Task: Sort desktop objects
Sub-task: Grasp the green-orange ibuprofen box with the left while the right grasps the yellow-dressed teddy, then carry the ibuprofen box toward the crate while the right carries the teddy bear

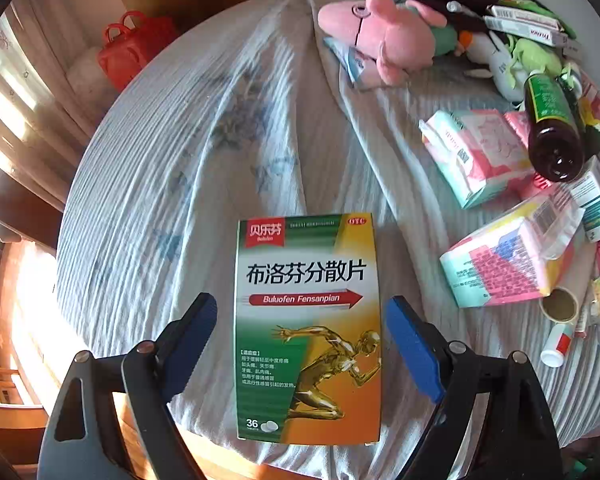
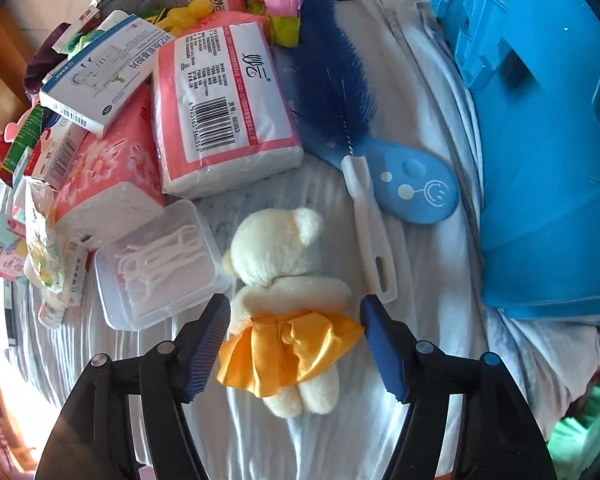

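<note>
The left gripper (image 1: 300, 344) hung over a cloth-covered tabletop (image 1: 188, 184), its fingers (image 1: 190, 344) spread wide to either side of a green-and-orange medicine box (image 1: 308, 328). The box lay flat, face up, near the near edge, and neither finger touched it. Far to the right sat a pink plush toy (image 1: 384, 36), a dark brown bottle (image 1: 552, 128) lying on its side, and pink-and-white tissue packs (image 1: 480, 152) in a loose heap.

The right gripper (image 2: 296, 344) stood over a cream plush bear (image 2: 288, 292) in an orange skirt. Its fingers (image 2: 206, 344) were parted on both sides of the bear's body, the left pad just beside the fur and the right pad beside the skirt's hem; whether they touched it could not be told, and they did not squeeze it. Left of the bear lay a clear box of floss picks (image 2: 160, 260); beyond it, a pink tissue pack (image 2: 224, 120) with a barcode. To the right were a blue bottle brush (image 2: 340, 92) with a white handle, a blue hairbrush (image 2: 416, 184) under it, and a blue plastic basket (image 2: 540, 140).
</note>
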`<state>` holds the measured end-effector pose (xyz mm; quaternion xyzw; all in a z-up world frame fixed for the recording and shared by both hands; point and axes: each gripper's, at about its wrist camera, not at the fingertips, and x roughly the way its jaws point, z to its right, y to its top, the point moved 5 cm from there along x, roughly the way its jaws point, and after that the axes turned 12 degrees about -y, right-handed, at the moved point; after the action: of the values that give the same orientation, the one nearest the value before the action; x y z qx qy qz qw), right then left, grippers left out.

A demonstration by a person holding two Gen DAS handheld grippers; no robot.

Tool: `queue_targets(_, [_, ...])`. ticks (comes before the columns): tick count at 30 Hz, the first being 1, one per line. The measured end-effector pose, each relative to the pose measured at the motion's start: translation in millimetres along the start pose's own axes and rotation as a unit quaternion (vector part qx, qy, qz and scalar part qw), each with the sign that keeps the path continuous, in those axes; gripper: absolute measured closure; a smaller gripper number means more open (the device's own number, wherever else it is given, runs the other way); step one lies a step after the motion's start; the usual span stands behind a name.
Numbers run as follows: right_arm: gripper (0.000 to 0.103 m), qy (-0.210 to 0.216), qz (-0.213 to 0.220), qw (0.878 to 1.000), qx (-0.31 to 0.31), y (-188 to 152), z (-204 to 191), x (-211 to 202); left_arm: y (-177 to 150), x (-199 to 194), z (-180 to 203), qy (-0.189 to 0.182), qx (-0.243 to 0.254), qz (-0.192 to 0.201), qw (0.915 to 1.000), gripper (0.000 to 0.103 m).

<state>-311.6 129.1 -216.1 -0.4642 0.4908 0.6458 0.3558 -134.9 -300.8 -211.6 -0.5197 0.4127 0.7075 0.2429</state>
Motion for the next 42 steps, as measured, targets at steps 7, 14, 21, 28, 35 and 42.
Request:
queue_targets(7, [0.044, -0.006, -0.002, 1.000, -0.019, 10.9, -9.2, 7.7, -5.6, 23.7, 4.4, 0.034, 0.012, -0.007, 0.9993, 0.010])
queue_targets(14, [0.058, -0.021, 0.000, 0.999, -0.044, 8.5, -25.9, 16.9, 1.1, 20.6, -12.8, 0.030, -0.010, 0.008, 0.9995, 0.034])
queue_targets(21, [0.058, -0.018, 0.072, 0.996, -0.049, 13.0, -25.7, -29.6, 0.5, -29.9, -12.4, 0.009, -0.012, 0.055, 0.9984, 0.084])
queue_targets(28, [0.058, 0.009, 0.142, 0.989, -0.045, 36.4, -34.5, -80.9, 23.3, -80.9, 16.1, -0.010, 0.020, 0.127, 0.9917, 0.084])
queue_targets(35, [0.058, 0.028, 0.223, 0.973, -0.042, 53.3, -21.8, -168.7, 51.3, -135.5, 82.6, -0.057, 0.083, 0.191, 0.9764, 0.084])
queue_targets(42, [0.058, 0.018, 0.338, 0.941, -0.016, 81.5, 7.0, -261.5, 82.6, -189.1, 191.7, -0.130, 0.159, 0.247, 0.9469, 0.084])
